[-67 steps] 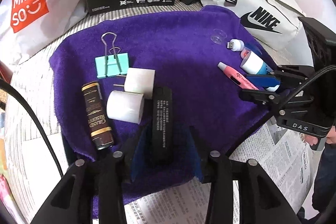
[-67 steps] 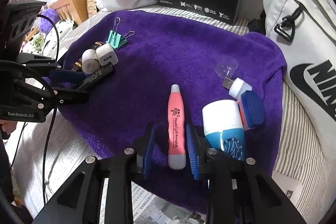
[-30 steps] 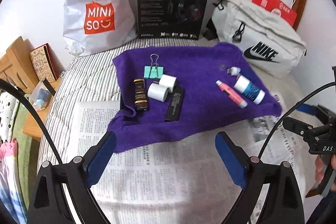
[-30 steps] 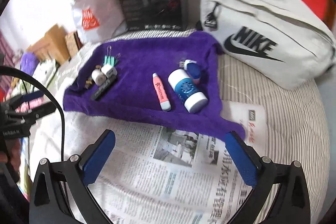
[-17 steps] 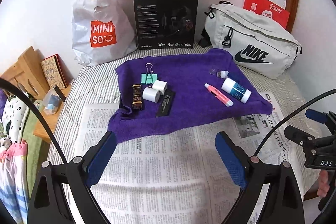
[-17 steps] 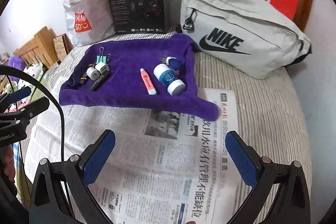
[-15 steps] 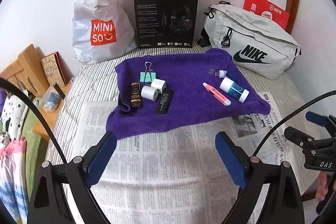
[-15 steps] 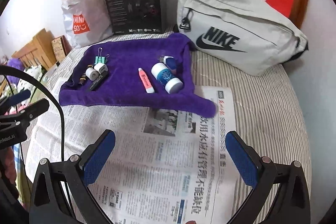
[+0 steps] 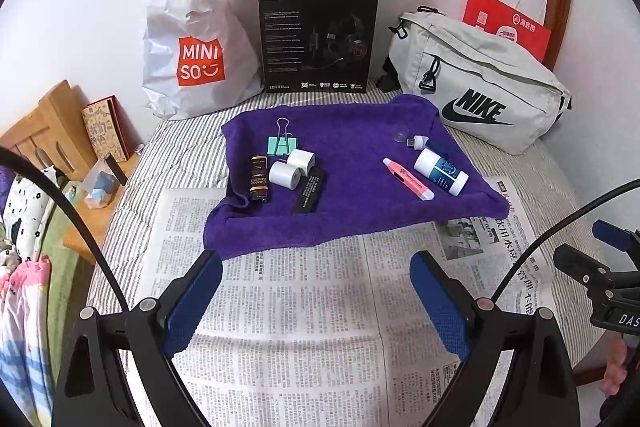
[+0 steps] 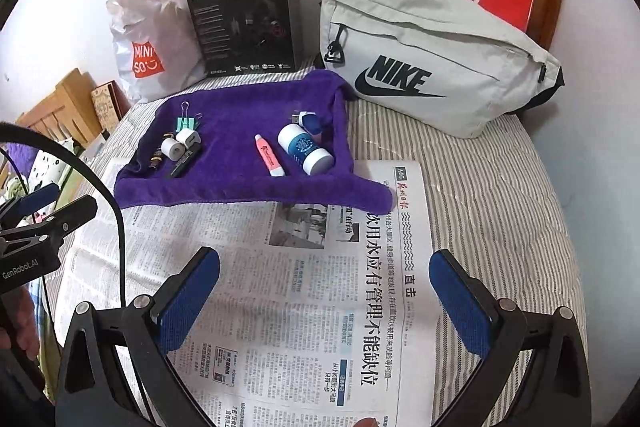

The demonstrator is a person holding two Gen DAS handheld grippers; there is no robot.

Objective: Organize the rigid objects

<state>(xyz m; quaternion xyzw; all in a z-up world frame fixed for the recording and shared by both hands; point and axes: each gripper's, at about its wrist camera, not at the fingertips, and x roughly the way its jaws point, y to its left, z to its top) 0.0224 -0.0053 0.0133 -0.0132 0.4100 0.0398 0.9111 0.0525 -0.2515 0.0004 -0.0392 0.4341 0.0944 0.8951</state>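
Two handheld tools are hovering over a newspaper (image 9: 304, 315) that is lying spread across a striped bed (image 10: 492, 195). The left tool (image 9: 316, 301) is gaping wide, its blue pads far apart and gripping nothing. The right tool (image 10: 324, 301) is likewise spread wide and carrying nothing.

Beyond the newspaper, a purple towel (image 9: 352, 147) is lying on the bed, and the small rigid objects are sitting on it in two clusters, well apart from both tools. On the towel's left side, a teal binder clip (image 9: 282, 143) is lying at the back, with two white cylinders (image 9: 294, 169) just in front of it. A dark brown tube (image 9: 258, 179) is lying to their left, and a flat black bar (image 9: 310, 189) is lying to their right, close against them. On the towel's right side, a pink pen (image 9: 408, 179) is lying beside a white and blue bottle (image 9: 440, 171), with a small white USB stick (image 9: 417, 141) behind them.

Against the wall, a white Miniso bag (image 9: 192, 47), a black headset box (image 9: 318, 39) and a grey Nike bag (image 9: 476, 83) are standing in a row.
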